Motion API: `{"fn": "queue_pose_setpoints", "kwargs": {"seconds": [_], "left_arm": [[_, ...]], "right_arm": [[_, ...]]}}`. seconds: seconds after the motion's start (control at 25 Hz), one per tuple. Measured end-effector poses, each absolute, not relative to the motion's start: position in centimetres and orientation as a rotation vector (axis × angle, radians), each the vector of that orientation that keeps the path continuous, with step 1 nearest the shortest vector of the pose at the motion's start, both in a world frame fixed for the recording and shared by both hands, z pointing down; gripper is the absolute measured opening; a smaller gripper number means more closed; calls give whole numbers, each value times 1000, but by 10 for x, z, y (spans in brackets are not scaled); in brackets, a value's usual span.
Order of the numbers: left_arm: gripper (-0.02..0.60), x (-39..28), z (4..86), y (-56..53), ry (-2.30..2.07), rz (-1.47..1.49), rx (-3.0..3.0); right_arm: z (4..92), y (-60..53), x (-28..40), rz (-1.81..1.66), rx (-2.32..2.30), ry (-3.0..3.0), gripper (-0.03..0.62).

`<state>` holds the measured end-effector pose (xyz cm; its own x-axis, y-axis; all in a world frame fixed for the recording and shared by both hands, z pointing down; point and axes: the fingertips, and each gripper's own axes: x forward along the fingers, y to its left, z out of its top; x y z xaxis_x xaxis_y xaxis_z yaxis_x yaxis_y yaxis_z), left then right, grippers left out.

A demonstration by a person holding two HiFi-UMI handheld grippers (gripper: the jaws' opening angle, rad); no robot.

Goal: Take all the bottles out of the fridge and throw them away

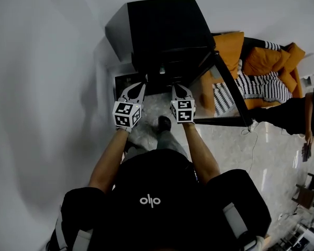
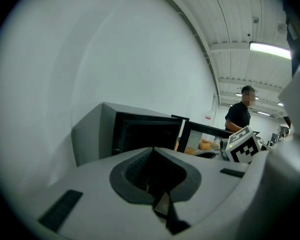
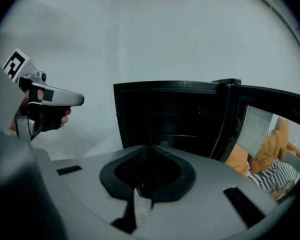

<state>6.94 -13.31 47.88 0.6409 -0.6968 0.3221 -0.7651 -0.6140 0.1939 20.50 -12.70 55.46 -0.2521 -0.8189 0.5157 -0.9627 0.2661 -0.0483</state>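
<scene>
Head view: left gripper (image 1: 137, 89) and right gripper (image 1: 180, 89) hover side by side before the black fridge (image 1: 165, 30), its door (image 1: 229, 85) open. Left gripper view: jaws together, empty. Right gripper view: jaws together, empty, facing the fridge's dark interior.

Dim bluish light, fisheye edges, dark fridge (image 1: 165, 33) interior
</scene>
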Motion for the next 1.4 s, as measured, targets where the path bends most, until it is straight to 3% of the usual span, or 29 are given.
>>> {"fn": "queue_pose_setpoints", "kwargs": {"seconds": [0.16, 0.48, 0.68, 1.04, 1.16, 1.4], "left_arm": [[0, 62, 504, -142, -1201, 316, 2534], [0, 42, 593, -170, -1271, 277, 2521], [0, 33, 666, -188, -1279, 260, 2526], [0, 22, 743, -213, -1293, 237, 2539], [0, 21, 749, -218, -1293, 232, 2549], [0, 22, 734, -214, -1268, 237, 2568]], "right_arm": [[590, -151, 200, 507, 1615, -2160, 23], [723, -225, 188, 492, 1592, -2100, 196], [813, -269, 186, 528, 1650, -2052, 242], [880, -319, 183, 538, 1772, -1986, 256], [888, -317, 190, 540, 1797, -1936, 206], [871, -299, 189, 524, 1793, -1986, 204]]}}
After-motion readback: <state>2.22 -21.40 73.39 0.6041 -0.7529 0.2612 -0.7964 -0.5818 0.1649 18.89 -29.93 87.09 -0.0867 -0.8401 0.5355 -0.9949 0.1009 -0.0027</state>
